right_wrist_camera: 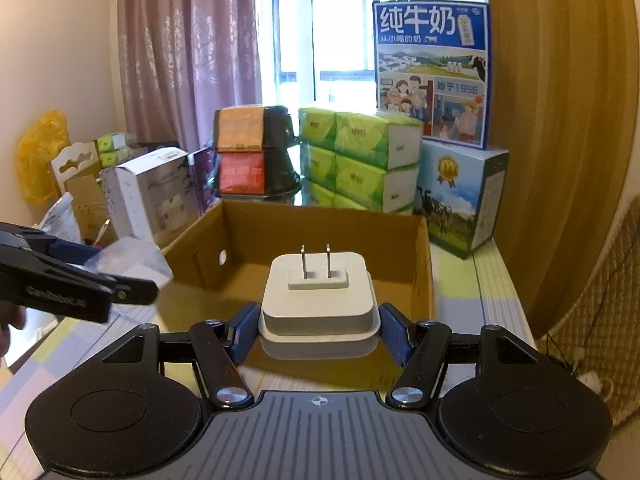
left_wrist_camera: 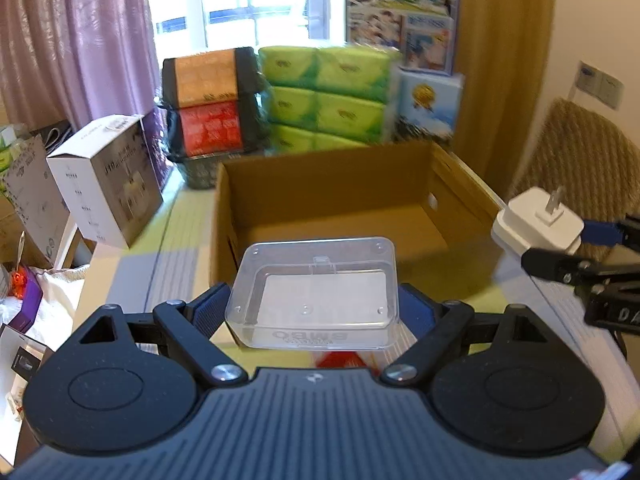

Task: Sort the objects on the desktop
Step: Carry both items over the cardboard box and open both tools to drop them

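Note:
My left gripper (left_wrist_camera: 314,308) is shut on a clear plastic box (left_wrist_camera: 316,292), held just in front of the near wall of an open cardboard box (left_wrist_camera: 340,216). In the right wrist view my right gripper (right_wrist_camera: 318,330) is shut on a white plug adapter (right_wrist_camera: 320,300), prongs pointing up, over the near edge of the same cardboard box (right_wrist_camera: 312,276). The adapter (left_wrist_camera: 538,222) and the right gripper show at the right of the left wrist view. At the left of the right wrist view sits the left gripper (right_wrist_camera: 100,276) with the clear box (right_wrist_camera: 132,260).
Behind the cardboard box stand green tissue packs (left_wrist_camera: 332,96), orange and red packs (left_wrist_camera: 210,100) and blue milk cartons (right_wrist_camera: 434,72). A white carton (left_wrist_camera: 108,178) sits to the left. A woven chair back (left_wrist_camera: 584,160) is at the right. The table (left_wrist_camera: 168,240) has a striped cloth.

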The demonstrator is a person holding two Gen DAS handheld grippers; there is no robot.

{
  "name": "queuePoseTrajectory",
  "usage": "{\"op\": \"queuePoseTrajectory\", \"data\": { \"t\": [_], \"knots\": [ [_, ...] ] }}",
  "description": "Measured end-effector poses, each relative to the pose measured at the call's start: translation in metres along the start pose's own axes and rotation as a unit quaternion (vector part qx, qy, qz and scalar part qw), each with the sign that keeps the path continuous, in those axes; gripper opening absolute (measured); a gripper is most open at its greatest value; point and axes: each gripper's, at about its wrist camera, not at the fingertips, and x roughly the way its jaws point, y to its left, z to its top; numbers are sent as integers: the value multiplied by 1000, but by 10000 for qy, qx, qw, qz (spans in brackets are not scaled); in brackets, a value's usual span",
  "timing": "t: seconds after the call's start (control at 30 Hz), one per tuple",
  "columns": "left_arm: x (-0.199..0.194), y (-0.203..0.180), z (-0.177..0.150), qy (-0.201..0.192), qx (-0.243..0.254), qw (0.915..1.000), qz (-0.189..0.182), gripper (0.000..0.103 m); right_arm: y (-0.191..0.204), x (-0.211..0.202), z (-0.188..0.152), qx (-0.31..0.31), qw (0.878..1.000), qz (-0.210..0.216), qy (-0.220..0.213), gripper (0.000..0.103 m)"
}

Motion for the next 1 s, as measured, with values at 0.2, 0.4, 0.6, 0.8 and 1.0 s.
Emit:
{"op": "queuePoseTrajectory", "data": {
  "t": [0.2, 0.4, 0.6, 0.8, 1.0],
  "knots": [
    [40, 15, 33, 75, -278, 9996, 3, 86, -21, 53, 23, 227, 9995, -127, 204, 62],
    [76, 16, 37, 236, -330, 9992, -29, 86, -32, 88, 19, 429, 9980, -186, 420, 62],
    [105, 18, 35, 382, -474, 9980, -155, 87, -34, 108, 12, 528, 9971, -185, 518, 62],
    [115, 19, 27, 449, -639, 9967, -218, 92, -33, 118, 6, 567, 9965, -178, 585, 62],
    [97, 28, 21, 308, -736, 9965, -269, 92, -31, 123, 10, 564, 9974, 14, 447, 74]
  ]
}}
